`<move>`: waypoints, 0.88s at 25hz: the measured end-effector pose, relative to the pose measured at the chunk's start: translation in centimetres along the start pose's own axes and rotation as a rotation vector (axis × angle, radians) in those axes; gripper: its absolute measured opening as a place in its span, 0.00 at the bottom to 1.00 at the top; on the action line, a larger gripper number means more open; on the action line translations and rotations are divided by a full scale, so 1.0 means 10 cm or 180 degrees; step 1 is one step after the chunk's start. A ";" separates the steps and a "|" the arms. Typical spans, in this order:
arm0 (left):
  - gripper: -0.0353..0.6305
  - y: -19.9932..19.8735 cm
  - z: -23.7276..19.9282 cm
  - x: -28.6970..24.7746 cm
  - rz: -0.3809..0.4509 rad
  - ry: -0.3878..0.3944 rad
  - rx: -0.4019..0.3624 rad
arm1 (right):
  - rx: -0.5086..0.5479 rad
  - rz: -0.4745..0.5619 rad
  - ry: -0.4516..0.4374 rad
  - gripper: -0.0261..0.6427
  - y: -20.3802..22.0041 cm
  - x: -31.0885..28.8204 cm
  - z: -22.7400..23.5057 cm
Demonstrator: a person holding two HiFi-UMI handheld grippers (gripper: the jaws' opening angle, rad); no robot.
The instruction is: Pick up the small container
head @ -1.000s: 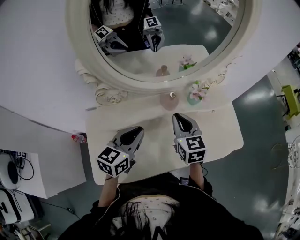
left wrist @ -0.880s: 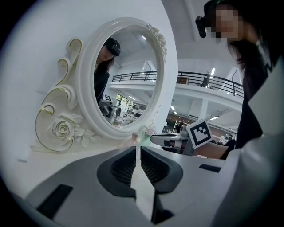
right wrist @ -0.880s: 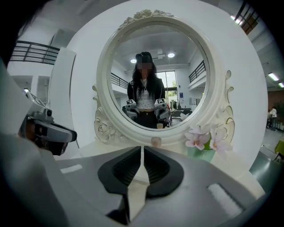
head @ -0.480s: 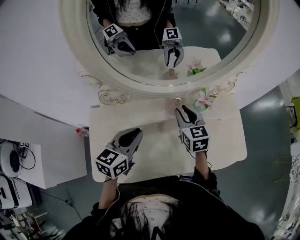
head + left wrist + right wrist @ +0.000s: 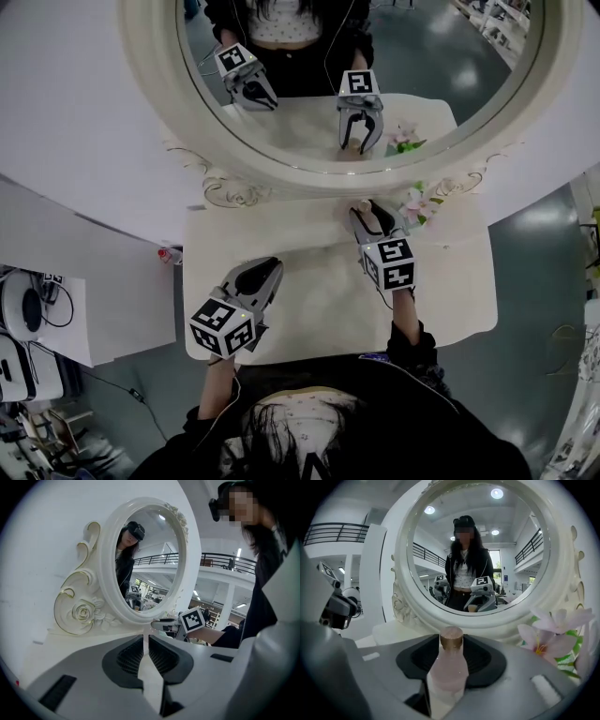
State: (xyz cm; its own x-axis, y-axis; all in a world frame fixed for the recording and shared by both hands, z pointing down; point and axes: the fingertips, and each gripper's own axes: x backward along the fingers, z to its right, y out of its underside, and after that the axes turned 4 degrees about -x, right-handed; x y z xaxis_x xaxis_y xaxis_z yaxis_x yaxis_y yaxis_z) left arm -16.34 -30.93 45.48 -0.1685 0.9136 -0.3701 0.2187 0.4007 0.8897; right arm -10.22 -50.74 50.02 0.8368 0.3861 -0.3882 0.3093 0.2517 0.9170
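Jaws of the right tongs (image 5: pixel 372 211) are opening around the small container (image 5: pixel 449 667) standing upright between them by the mirror's (image 5: pixel 234 178) base, while the left tongs (image 5: pixel 270 269) are idling pressed together, farther off.

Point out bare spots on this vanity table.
Bare: the table middle between left gripper and right gripper; back left below the mirror frame. Crowded: back right, where that gripper's jaws are opening around the pink bottle beside the flowers.
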 end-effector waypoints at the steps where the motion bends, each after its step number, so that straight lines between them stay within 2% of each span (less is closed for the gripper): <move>1: 0.07 0.00 -0.01 0.00 -0.0001 -0.0010 0.0006 | 0.0008 -0.0004 -0.0006 0.27 0.00 -0.02 0.00; 7: 0.07 0.02 -0.05 0.01 -0.0008 -0.0072 0.0036 | 0.0079 -0.0018 -0.0006 0.27 0.03 -0.12 0.00; 16: 0.07 0.05 -0.06 -0.01 -0.0033 -0.0058 0.0060 | -0.0118 0.0011 0.0006 0.26 0.02 -0.10 0.02; 22: 0.15 0.10 -0.04 -0.05 -0.0095 0.0026 0.0108 | -0.0103 -0.0063 -0.0065 0.26 0.04 -0.07 -0.10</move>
State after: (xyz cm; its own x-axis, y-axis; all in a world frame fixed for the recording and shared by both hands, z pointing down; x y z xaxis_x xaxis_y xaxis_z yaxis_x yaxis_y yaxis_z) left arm -16.40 -31.00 46.61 -0.1833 0.9007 -0.3939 0.2461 0.4300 0.8686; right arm -11.15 -50.09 50.55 0.8397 0.3627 -0.4041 0.3115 0.2880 0.9056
